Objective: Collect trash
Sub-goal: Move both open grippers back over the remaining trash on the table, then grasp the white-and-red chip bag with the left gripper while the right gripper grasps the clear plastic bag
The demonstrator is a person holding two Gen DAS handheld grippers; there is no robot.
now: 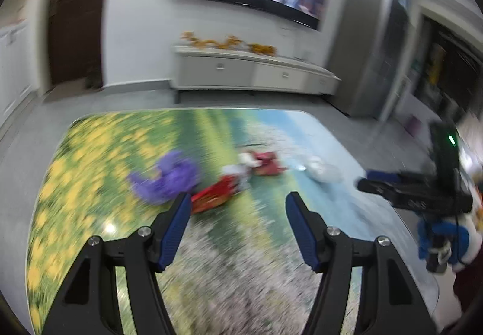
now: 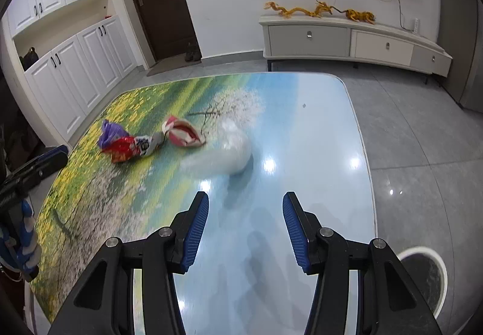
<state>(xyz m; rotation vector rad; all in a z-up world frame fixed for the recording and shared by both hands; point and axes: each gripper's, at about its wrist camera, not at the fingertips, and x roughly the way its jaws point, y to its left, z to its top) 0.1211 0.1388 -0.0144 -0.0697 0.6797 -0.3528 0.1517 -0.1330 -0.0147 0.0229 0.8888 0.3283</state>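
Observation:
Trash lies mid-table on the landscape-print table (image 2: 317, 123): a crumpled purple wrapper (image 2: 110, 131), a red snack bag (image 2: 132, 149), a red-and-white packet (image 2: 184, 134) and a clear plastic bag (image 2: 223, 154). The blurred left wrist view shows the same purple wrapper (image 1: 169, 176), red snack bag (image 1: 214, 193), red-and-white packet (image 1: 262, 163) and clear bag (image 1: 323, 170). My left gripper (image 1: 238, 203) hovers open just short of the red bag, nothing between its fingers. My right gripper (image 2: 246, 202) hangs open and empty a little short of the clear bag.
A round white-rimmed bin (image 2: 422, 277) stands on the tiled floor by the table's right edge. A low white TV cabinet (image 2: 353, 42) with yellow dragon figures runs along the far wall under a screen. White cupboards (image 2: 75, 69) and a dark door stand at the left.

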